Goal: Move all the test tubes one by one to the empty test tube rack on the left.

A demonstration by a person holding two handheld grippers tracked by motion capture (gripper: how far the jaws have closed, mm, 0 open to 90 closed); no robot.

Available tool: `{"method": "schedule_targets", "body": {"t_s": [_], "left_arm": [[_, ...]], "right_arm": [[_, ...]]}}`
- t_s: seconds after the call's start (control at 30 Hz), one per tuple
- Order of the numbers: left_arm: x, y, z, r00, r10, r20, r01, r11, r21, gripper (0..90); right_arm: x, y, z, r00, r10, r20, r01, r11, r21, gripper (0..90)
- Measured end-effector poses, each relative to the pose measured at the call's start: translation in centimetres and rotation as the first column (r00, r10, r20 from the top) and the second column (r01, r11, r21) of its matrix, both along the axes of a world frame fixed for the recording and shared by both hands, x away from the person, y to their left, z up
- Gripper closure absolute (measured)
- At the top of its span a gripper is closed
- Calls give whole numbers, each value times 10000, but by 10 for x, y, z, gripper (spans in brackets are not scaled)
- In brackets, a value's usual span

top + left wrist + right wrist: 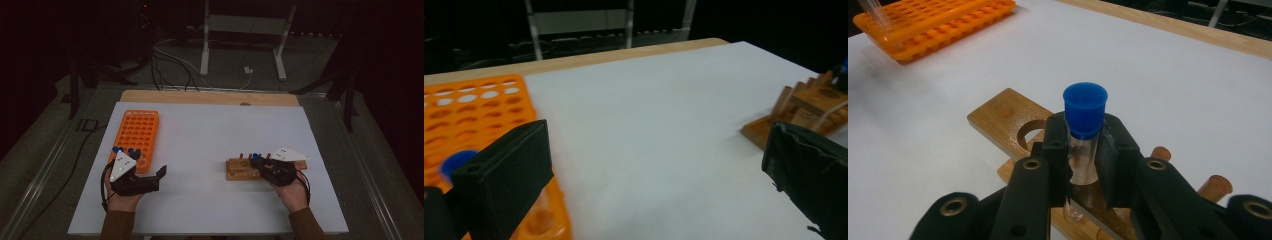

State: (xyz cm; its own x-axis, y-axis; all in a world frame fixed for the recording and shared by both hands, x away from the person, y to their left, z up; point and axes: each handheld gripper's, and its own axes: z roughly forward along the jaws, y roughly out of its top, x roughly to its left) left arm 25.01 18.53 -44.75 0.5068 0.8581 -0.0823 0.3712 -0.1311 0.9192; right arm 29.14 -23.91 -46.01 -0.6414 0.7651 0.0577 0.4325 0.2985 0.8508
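Black right tongs (1083, 165) clamp clear blue-capped tube (1084, 135) over wooden rack (1008, 122).

Your left tool (161, 173) is matte black, with a pale grey three-cornered plate on top that carries small dark dots. Its two jaws are thick, blocky and covered in black padding, the right one rough and frayed along its edge. A thin black cable loops off the body beside your hand. Your right tool (1082, 157) is built the same — black linkage arms pinned with round, metal-ringed screws, each ending in a flat black pad, and a matching grey plate above. You wear long brown sleeves (118, 225) — both cuffs sit at the wrist.
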Motion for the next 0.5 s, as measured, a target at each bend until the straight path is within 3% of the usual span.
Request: {"method": "schedule_targets", "body": {"t_s": [0.5], "left_arm": [[7,-36,-1,9933,-1118,-307,1124,9935,175,9]], "right_arm": [[-7,-7,26,9958,-361,839,315,9979,564,775]]}}
